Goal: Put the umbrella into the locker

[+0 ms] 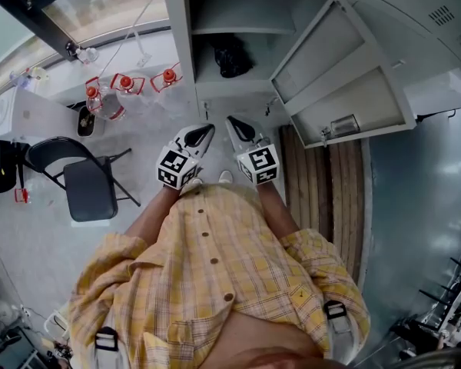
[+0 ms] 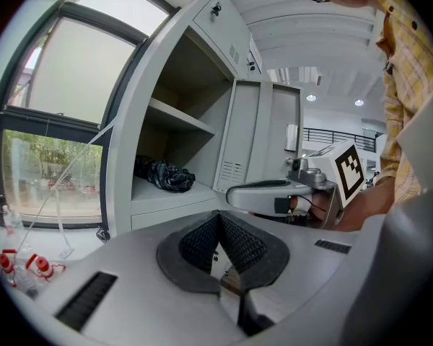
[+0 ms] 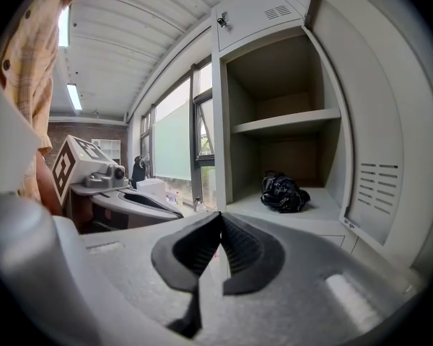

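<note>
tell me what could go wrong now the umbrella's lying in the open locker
The umbrella lies loose in the locker, below its shelf; it might slide out if the locker gets bumped. The door stands wide open to the right of the right gripper, so a careless swing could hit it.

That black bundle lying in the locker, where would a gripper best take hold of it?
Probably across the middle of the folded umbrella, coming in level through the locker's open front. It lies as a low crumpled heap on the lower shelf, boxed in at the sides and by the upper shelf, so only the front is free.
</note>
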Available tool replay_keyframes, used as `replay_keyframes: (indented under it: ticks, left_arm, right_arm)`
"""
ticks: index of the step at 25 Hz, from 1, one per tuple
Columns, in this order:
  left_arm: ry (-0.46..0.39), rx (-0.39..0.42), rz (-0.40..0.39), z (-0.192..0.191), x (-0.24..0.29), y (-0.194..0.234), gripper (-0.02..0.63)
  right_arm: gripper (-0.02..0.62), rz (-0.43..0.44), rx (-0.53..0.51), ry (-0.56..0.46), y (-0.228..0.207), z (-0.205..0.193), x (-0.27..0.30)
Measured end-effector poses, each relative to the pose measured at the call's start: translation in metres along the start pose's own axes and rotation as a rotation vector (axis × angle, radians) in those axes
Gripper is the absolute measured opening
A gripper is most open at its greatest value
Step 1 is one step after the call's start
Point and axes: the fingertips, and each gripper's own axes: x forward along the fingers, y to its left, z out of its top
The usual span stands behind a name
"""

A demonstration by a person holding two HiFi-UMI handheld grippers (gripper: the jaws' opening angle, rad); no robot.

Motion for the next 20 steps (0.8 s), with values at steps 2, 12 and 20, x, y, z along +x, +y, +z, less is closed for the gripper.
replay_keyframes:
  ticks: [2,12,20]
  left_arm:
    - [0.0,-0.003,-0.002,0.0,0.0,0.0,0.005]
    - [-0.001,-0.011,-0.007,-0.002,0.001,0.002,0.005]
    - [-0.001,-0.015,-0.006,-0.002,-0.001,0.0,0.005]
  right_arm:
    - [-0.002,0.001,0.004,0.002,0.001,-0.002,-0.002]
    - [-0.002,0.001,0.015,0.019,0.01,-0.01,-0.008]
    - [-0.002,-0.006,0.036,0.025,0.01,-0.015,-0.012]
